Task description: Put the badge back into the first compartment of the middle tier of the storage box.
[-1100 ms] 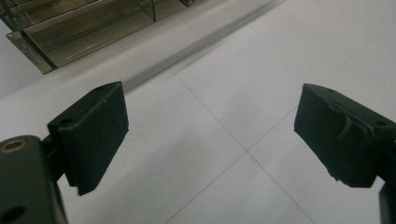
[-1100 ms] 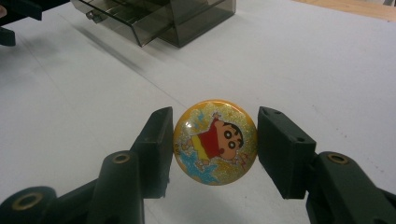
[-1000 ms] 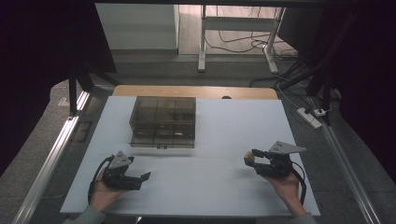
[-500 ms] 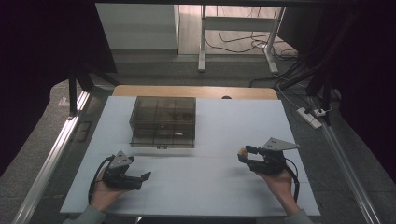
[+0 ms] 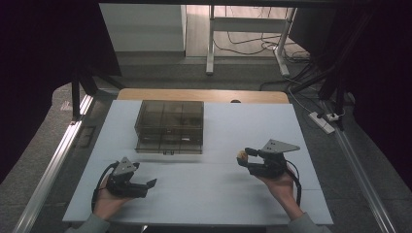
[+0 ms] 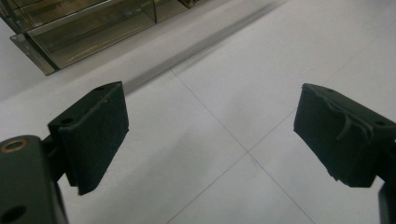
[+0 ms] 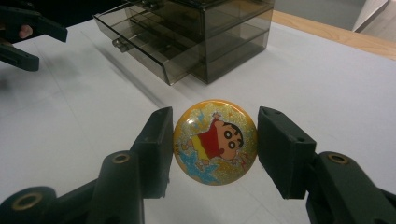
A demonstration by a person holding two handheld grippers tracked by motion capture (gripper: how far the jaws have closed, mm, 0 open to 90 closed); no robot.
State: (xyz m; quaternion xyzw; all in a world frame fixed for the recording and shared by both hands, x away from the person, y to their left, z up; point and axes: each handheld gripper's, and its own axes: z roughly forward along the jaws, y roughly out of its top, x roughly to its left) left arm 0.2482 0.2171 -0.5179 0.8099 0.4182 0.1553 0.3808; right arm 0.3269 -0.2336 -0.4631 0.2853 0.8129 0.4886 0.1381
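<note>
Right gripper view: a round cartoon badge (image 7: 215,142) is clamped between the right gripper's (image 7: 212,149) jaws, above the white table (image 7: 327,93). Left gripper (image 6: 210,140) is held wide apart, empty. Carrying appears underway; next, the badge probably must be lowered into the open drawer (image 7: 140,44) of the smoky plastic box.

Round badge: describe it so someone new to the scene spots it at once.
Start at the white table with the smoky clear drawer box toward its far side, one low drawer pulled out. Nearer the person, on the right, the right gripper clamps a round badge between its black jaws. It is the one colourful thing here: glittery yellow, with a cartoon child in a red shirt.
</note>
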